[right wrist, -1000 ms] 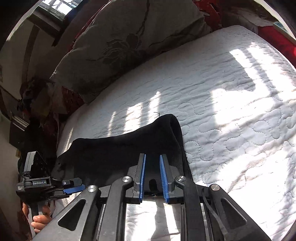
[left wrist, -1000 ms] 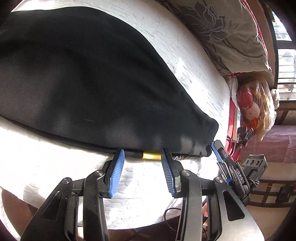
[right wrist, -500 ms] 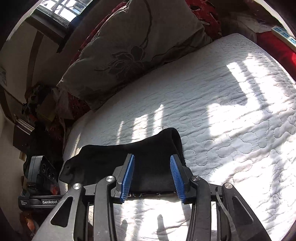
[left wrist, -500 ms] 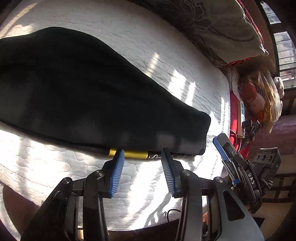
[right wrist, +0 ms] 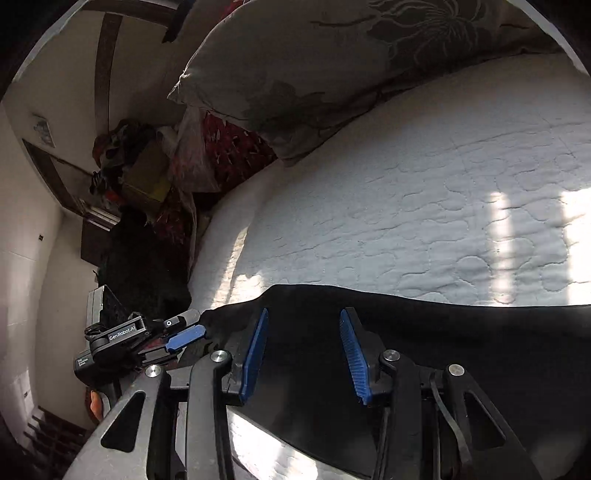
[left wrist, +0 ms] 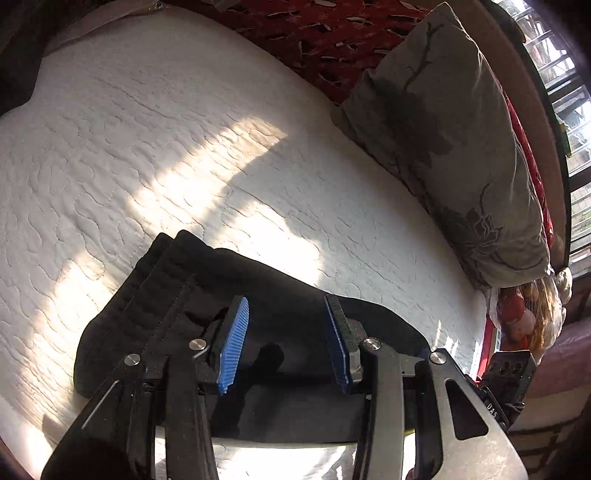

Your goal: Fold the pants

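Observation:
Black pants (left wrist: 295, 295) lie folded on the white quilted bed (left wrist: 147, 147), with the stitched waistband (left wrist: 155, 295) at the left end. My left gripper (left wrist: 286, 345) hovers over them, jaws open, nothing pinched between the blue pads (left wrist: 234, 347). In the right wrist view the pants (right wrist: 461, 350) stretch across the near part of the bed (right wrist: 443, 203). My right gripper (right wrist: 303, 354) is open above the cloth, its pads apart and empty. The left gripper (right wrist: 192, 326) shows at the pants' left end.
A grey flowered pillow (left wrist: 461, 155) leans at the bed's head, over a red patterned blanket (left wrist: 332, 33). Bags and clutter (right wrist: 140, 173) pile up beside the bed. A person's fingers (right wrist: 96, 402) hold the left gripper's handle.
The right gripper, shut on the pants' edge a second ago, has opened and let go. Both grippers have swung sideways and now hang over the black cloth.

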Motion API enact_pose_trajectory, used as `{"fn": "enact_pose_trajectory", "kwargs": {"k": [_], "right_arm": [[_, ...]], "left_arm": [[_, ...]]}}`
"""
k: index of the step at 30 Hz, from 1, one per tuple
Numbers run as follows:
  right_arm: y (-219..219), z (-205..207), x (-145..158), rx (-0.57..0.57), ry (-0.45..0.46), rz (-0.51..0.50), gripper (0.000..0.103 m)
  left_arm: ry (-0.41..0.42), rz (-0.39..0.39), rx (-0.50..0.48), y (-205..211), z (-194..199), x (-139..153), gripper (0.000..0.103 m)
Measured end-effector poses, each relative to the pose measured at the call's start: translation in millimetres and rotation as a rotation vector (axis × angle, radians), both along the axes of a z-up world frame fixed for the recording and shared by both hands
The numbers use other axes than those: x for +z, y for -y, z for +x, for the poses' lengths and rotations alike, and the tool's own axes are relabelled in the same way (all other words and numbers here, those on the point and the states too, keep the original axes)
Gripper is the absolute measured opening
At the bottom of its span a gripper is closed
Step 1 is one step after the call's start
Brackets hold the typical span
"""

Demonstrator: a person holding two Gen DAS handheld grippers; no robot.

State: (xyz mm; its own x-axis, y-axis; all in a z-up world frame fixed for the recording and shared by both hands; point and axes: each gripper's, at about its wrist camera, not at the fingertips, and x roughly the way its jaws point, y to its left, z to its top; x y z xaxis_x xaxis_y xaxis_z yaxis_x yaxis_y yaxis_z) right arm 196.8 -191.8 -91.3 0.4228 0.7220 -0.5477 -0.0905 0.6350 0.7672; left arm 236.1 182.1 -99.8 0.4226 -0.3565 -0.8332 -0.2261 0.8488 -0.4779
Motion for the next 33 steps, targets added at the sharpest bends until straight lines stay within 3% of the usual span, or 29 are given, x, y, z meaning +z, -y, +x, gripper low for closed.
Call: {"fn": "enact_pose_trajectory", "kwargs": {"k": [2,4,6,11,16,19,22,24,28,33], "right_arm": [[-18,7,-11,-0.004,-0.028,0.01,0.042],[-10,10,-25,-0.047,-0.057,0.069,0.032],[13,8,-37,-0.088,-0.094,0.129,0.02],[92,-9,-49,-0.238,-0.12,0.123,0.018],[163,-36,-46,-0.319,-0.128,0.033,0.021],[199,-54,-30,-0.342,-0.099,0.01,0.027],[236,-72,-11,-0.372,-0.057,0.021,0.044],[255,-79,-2,-0.379,-0.049,-0.019,0.052],[279,-89,-6,-0.342,-0.096,-0.071,0.055],[288,-93,-25,-0.285,-0.146,-0.053,0.055]], "left_arm": [[-0.027,0.016,0.035,-12,6,-19,0.039],[-0.026,-0.05,0.042,-20,7,-35,0.033],[-0.001,-0.065,0.028,-23,4,-36,0.03],[0.012,-0.045,0.018,-19,0,-33,0.029],[-0.001,-0.045,0.05,-3,-12,-18,0.03],[0.011,-0.089,-0.03,44,-30,0,0.032],[-0.032,-0.143,-0.128,119,-51,5,0.052],[-0.078,-0.187,-0.213,180,-64,-1,0.052],[-0.232,-0.294,-0.295,279,-90,-25,0.052],[-0.343,-0.304,-0.288,342,-118,-43,0.052]]}}
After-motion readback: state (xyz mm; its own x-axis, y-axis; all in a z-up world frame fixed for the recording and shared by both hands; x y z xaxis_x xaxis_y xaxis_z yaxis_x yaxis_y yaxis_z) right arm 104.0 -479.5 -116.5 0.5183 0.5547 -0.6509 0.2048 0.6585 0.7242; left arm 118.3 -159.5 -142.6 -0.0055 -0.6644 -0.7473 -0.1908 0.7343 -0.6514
